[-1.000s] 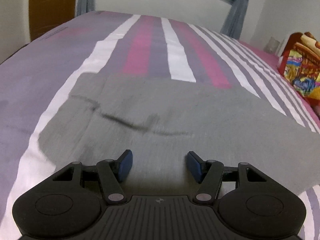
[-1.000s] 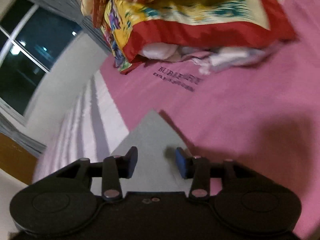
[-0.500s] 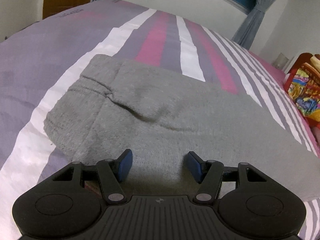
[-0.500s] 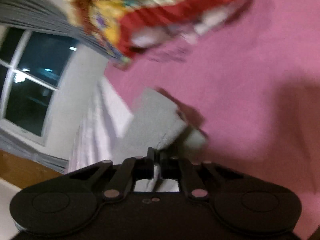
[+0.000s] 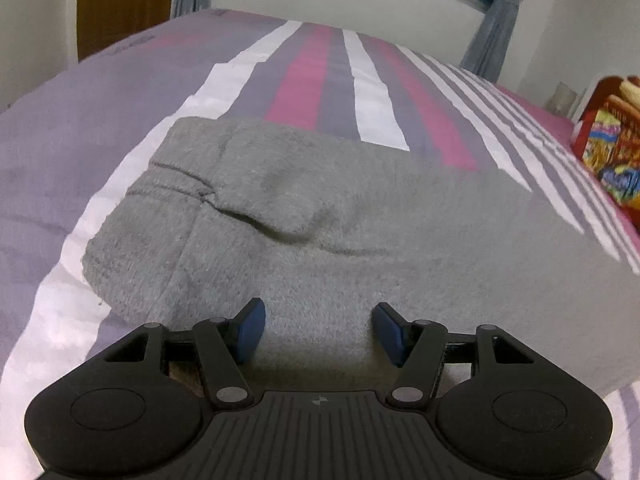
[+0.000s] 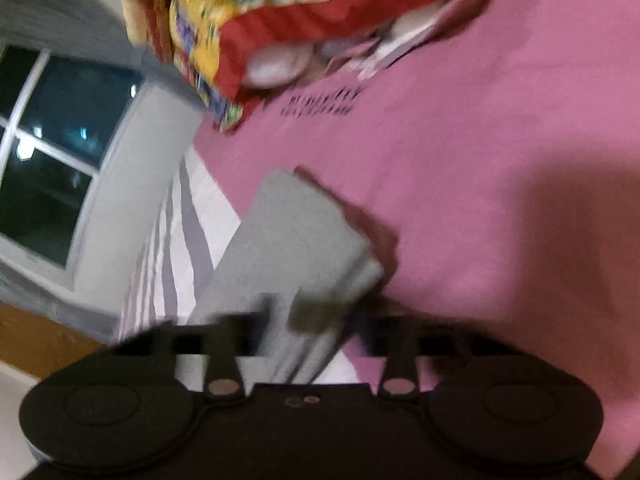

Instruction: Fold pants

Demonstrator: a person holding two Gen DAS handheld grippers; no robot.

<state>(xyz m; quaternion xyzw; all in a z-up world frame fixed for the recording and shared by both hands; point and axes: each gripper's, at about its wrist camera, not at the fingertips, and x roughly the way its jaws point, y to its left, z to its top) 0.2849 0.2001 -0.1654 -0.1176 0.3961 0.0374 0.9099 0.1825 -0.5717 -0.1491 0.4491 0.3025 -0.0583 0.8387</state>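
Observation:
Grey fleece pants (image 5: 340, 216) lie across the striped bed, waistband end at the left with a pocket fold. My left gripper (image 5: 318, 330) is open, its blue pads just above the pants' near edge, holding nothing. In the right wrist view the leg end of the pants (image 6: 296, 232) lies on the pink sheet, its corner lifted and bunched. My right gripper (image 6: 308, 320) is badly blurred; grey cloth sits between its spread arms, and whether the fingers grip it cannot be told.
The bed cover (image 5: 332, 76) has purple, pink and white stripes. A red and yellow patterned blanket pile (image 6: 304, 12) lies beyond the leg end, also at the right edge of the left wrist view (image 5: 612, 148). A window (image 6: 52, 148) and a wooden door (image 5: 120, 4) stand behind.
My left gripper stayed open and the view pulled back and sharpened. My right gripper shut on the leg-end corner half a second ago; now its arms look spread and blurred, the cloth raised.

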